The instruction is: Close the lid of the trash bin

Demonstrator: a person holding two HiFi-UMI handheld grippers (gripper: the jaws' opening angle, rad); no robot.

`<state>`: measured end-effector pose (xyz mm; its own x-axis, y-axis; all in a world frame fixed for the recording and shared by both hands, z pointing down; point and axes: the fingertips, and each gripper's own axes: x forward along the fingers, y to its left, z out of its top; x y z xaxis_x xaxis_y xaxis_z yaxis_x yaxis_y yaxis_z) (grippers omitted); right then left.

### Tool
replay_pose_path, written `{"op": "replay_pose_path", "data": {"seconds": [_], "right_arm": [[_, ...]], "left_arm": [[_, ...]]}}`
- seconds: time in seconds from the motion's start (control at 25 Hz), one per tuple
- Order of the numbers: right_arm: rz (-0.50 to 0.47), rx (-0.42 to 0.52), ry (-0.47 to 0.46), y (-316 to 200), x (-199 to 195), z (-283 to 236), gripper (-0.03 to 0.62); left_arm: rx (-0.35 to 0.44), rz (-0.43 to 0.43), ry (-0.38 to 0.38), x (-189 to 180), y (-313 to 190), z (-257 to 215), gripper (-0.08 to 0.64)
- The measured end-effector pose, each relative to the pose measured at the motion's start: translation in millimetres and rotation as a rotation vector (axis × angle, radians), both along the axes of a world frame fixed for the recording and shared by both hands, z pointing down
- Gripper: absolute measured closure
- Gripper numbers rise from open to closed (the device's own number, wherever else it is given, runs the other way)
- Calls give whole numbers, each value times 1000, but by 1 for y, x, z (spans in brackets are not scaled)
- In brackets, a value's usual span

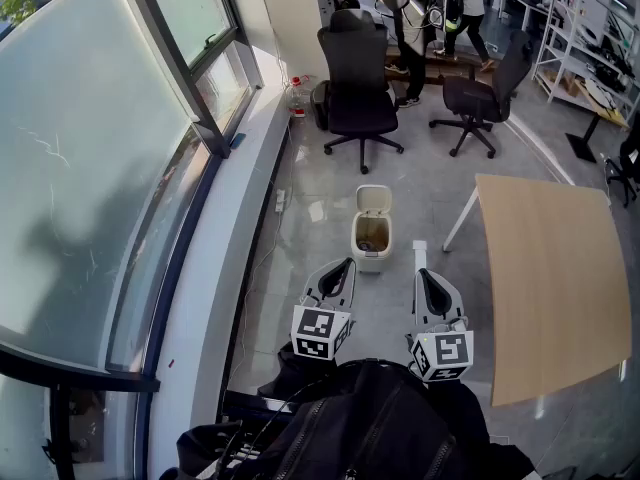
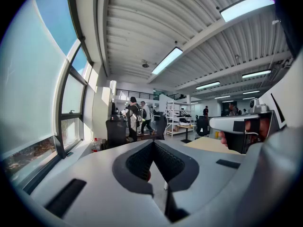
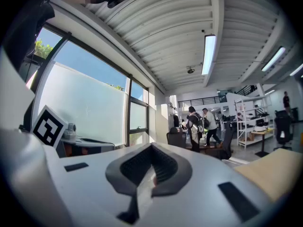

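Two grippers (image 1: 344,264) (image 1: 421,272); one trash bin (image 1: 372,258); two office chairs (image 1: 358,88) (image 1: 480,96); one wooden table (image 1: 550,278); two people (image 1: 415,18) (image 1: 466,8)

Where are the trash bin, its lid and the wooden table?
trash bin (image 1: 371,260): head view, front wall of its body.
lid (image 1: 374,200): head view, middle of the raised flap.
wooden table (image 1: 550,278): head view, bare part of its top.

The trash bin (image 1: 371,240) stands on the floor (image 1: 320,193), ahead of the left gripper (image 1: 347,263) and the right gripper (image 1: 421,271), a little nearer to the left one. Its lid (image 1: 374,200) stands up at the far side of it. The table (image 1: 550,278) is at the right, the window (image 1: 90,168) at the left. Behind the bin stand two office chairs (image 1: 358,78), and behind them two people (image 1: 415,8).
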<state>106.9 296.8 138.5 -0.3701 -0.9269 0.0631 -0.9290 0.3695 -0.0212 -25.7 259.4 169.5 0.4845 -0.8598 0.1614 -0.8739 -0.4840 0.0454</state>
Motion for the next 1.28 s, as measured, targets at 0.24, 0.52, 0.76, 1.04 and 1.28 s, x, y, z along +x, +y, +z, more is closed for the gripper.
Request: {"op": "replay_pose_path", "data": {"seconds": [0.24, 0.52, 0.76, 1.04, 1.28], "right_arm": [[3, -8, -9, -1, 4, 3, 592], [-2, -20, -14, -1, 15, 9, 592], [-21, -20, -16, -1, 26, 11, 592], [-57, -34, -39, 3, 40, 21, 592], [-87, -68, -55, 14, 54, 37, 592]], "left_arm": [[-6, 9, 0, 6, -1, 3, 557], [-18, 6, -4, 19, 0, 8, 558], [-22, -4, -7, 32, 1, 10, 558], [-42, -24, -20, 46, 9, 20, 558], [-72, -50, -39, 58, 21, 34, 558]]}}
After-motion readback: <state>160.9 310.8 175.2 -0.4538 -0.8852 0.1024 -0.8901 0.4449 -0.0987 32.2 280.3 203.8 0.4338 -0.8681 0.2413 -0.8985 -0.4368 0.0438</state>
